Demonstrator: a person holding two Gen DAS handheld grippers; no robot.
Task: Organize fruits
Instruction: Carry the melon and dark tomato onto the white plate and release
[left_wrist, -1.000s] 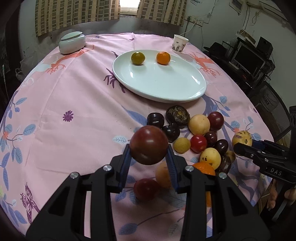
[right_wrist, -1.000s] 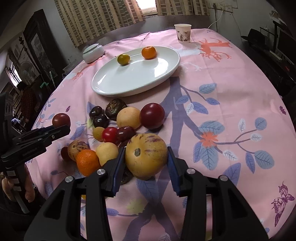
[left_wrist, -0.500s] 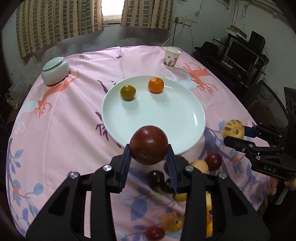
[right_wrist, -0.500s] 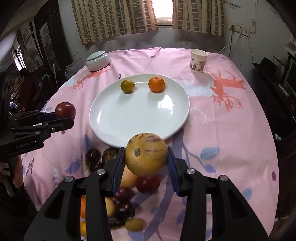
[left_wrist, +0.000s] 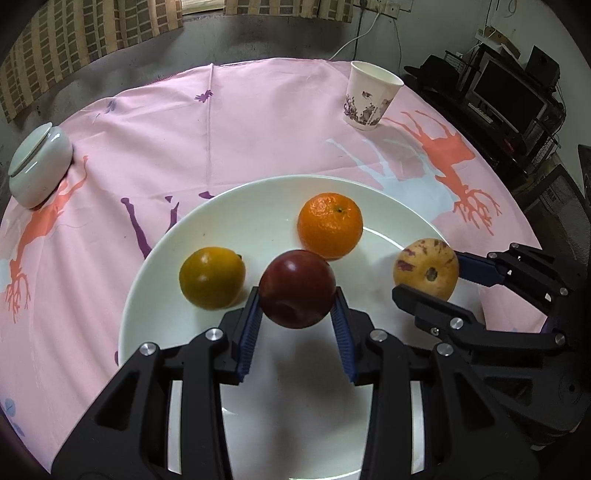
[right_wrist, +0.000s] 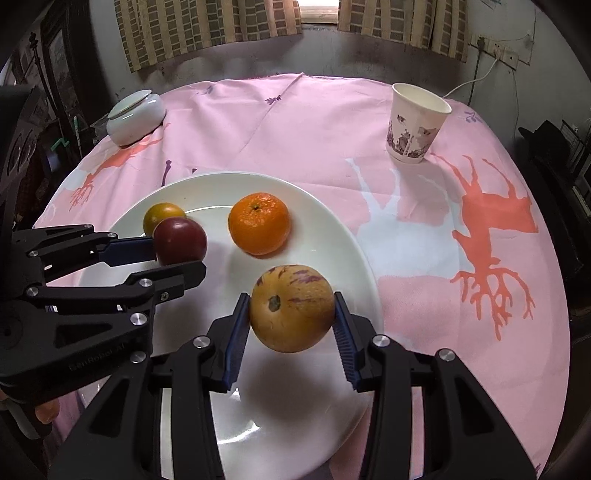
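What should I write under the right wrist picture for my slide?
Right claw holds a striped yellow fruit over the white plate.

Both tongs have travelled away from the heap of loose fruit on the table and now hang over the white oval plate (left_wrist: 147, 280). The left tongs (left_wrist: 297, 291), carrying the dark red round plum (left_wrist: 297, 288), have come in beside the greenish-yellow citrus (left_wrist: 211, 277) and the orange tangerine (left_wrist: 330, 226). The right tongs (right_wrist: 291, 314), carrying the yellow purple-streaked melon pear (right_wrist: 291, 308), have come over the plate's right part. The heap has dropped out of both views.
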